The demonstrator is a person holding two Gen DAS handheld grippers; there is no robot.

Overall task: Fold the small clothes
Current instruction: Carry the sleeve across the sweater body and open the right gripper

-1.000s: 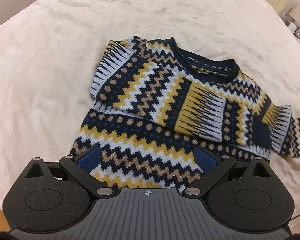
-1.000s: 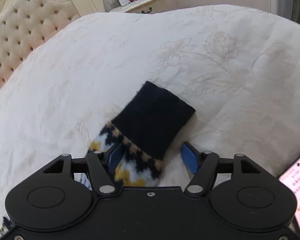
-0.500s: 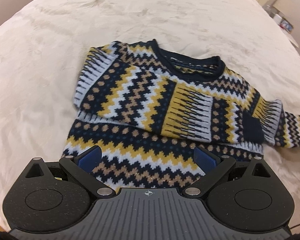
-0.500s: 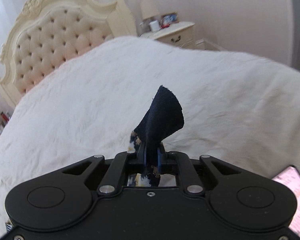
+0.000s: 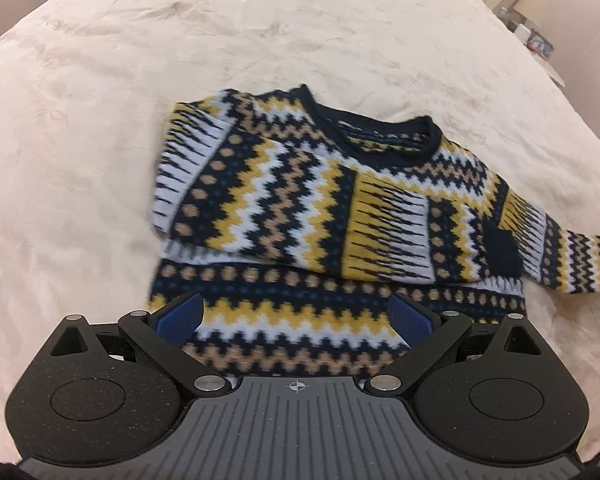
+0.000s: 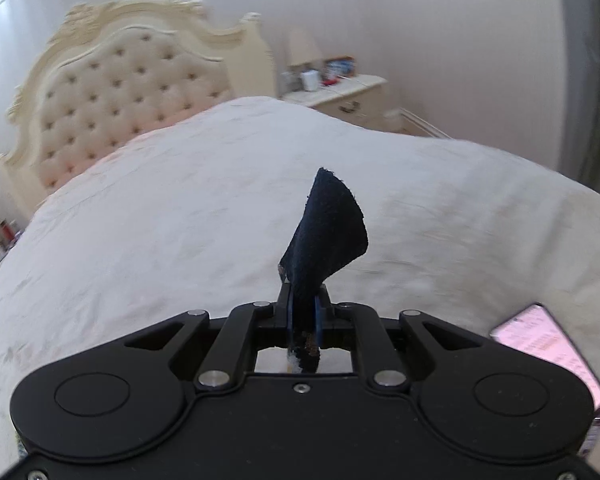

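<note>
A small navy, yellow and white zigzag sweater (image 5: 320,216) lies on the cream bed. One sleeve is folded across its chest; the other sleeve (image 5: 580,264) stretches out to the right. My left gripper (image 5: 296,316) is open, its blue pads over the sweater's hem. My right gripper (image 6: 304,312) is shut on the navy sleeve cuff (image 6: 328,232), which stands up from the jaws above the bed.
The cream bedspread (image 5: 100,120) fills the left wrist view. A tufted headboard (image 6: 132,104) and a nightstand (image 6: 340,96) with small items stand behind the bed. A phone with a pink screen (image 6: 552,344) lies at the right.
My right gripper closed on the sleeve cuff and lifted it off the bed. My left gripper stayed open over the hem while its view shifted slightly.
</note>
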